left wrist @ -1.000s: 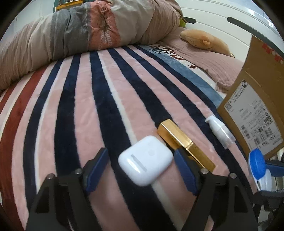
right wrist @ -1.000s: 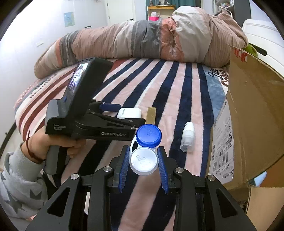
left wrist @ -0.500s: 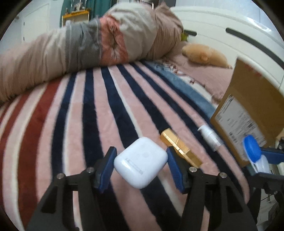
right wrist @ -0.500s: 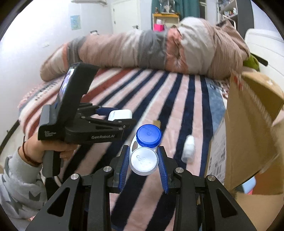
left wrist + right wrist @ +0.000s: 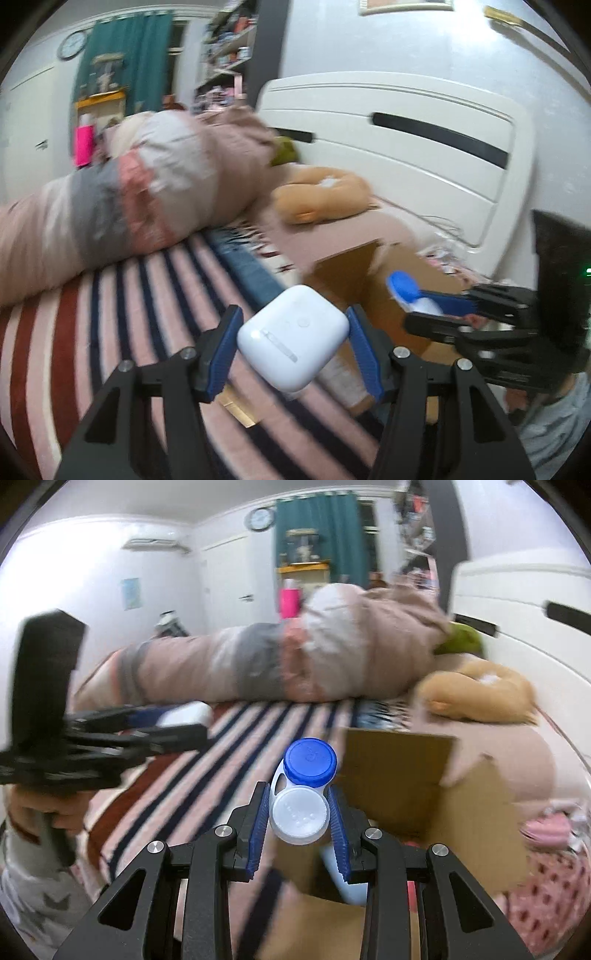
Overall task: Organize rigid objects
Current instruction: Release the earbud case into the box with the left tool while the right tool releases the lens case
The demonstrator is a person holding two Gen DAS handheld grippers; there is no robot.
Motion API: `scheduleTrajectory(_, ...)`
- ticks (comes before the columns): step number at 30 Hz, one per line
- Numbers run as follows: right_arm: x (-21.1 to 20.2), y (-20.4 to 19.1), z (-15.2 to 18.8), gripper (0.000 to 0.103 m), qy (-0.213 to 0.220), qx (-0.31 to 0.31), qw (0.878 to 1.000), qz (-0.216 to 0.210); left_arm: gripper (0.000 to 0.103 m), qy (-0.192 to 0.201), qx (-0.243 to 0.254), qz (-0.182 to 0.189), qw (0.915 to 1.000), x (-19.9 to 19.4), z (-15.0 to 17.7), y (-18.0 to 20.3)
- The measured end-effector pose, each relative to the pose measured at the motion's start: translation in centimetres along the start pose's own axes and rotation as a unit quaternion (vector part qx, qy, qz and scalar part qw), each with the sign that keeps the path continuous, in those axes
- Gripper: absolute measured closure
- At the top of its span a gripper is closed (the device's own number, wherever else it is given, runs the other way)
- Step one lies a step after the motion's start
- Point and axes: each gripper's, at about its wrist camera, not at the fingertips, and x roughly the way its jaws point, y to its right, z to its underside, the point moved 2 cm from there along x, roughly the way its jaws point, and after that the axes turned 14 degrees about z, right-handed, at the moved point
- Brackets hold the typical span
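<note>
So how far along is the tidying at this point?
Midway. Left gripper holds the white earbud case; right gripper holds the contact lens case above the cardboard box. The gold bar remains on the blanket. The box's contents are unclear.

Left tongs clamp a white earbud case above the striped blanket.

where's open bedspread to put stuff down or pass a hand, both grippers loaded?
Free: striped blanket left of the left gripper, up to the rolled quilt. Crowded: under the white earbud case lies a gold bar; the brown cardboard box fills the right, beyond the blue-and-white contact lens case in the right gripper.
</note>
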Motion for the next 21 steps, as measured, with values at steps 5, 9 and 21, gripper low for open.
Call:
scheduleTrajectory(5, 1.1, 5.4, 1.8, 0.075, -0.028, 0.028, 0.998, 0.048, 0.049, -0.034, 0.024, 0.031, 0.9987, 4.5, -1.7, 3.6)
scheduleTrajectory(9, 1.9, 7.7, 3.2, 0.075, -0.045, 0.035, 0.997, 0.049, 0.048, -0.066, 0.036, 0.034, 0.9966, 7.6, -1.6, 5.6)
scheduleTrajectory(21, 2.5, 10.0, 4.3, 0.075, -0.042, 0.061, 0.997, 0.03, 0.048, -0.179, 0.046, 0.043, 0.9818, 15.6, -1.9, 6.5)
